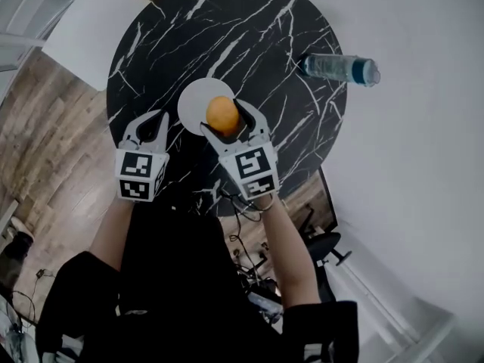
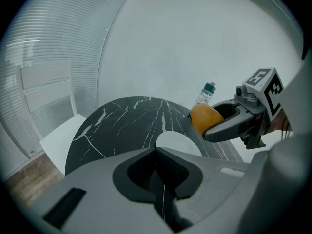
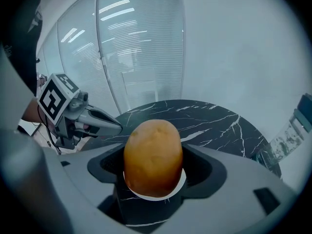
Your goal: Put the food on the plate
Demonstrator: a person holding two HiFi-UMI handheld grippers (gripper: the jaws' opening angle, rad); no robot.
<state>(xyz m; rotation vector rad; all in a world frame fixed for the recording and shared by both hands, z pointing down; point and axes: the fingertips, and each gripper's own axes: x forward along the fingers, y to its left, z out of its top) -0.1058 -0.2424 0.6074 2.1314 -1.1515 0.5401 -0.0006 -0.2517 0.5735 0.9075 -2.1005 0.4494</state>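
Potato: clamped upright between the two jaws of the right gripper, its rounded top standing clear above them. It is held in the air, not yet resting on anything.
Plate: white, bare, on the round black marble table. From the head view the potato overlaps the plate's right rim rather than its middle.
Left gripper: jaws together with nothing between them, held just left of the plate and apart from the right gripper.
Step in hand: judged to be the carry and lowering of the potato onto the plate.
Risk, off-centre release: letting go from here could land the potato on the rim, tipping the plate or sending the potato onto the table.
Risk, rolling: a smooth oval potato dropped from a height would likely bounce or roll, possibly toward the table edge.
Risk, grip: the jaws hold only the lower half, so a quick tilt might let it slip.
Water bottle: at the table's far right edge, well apart from the plate, so a collision is unlikely.
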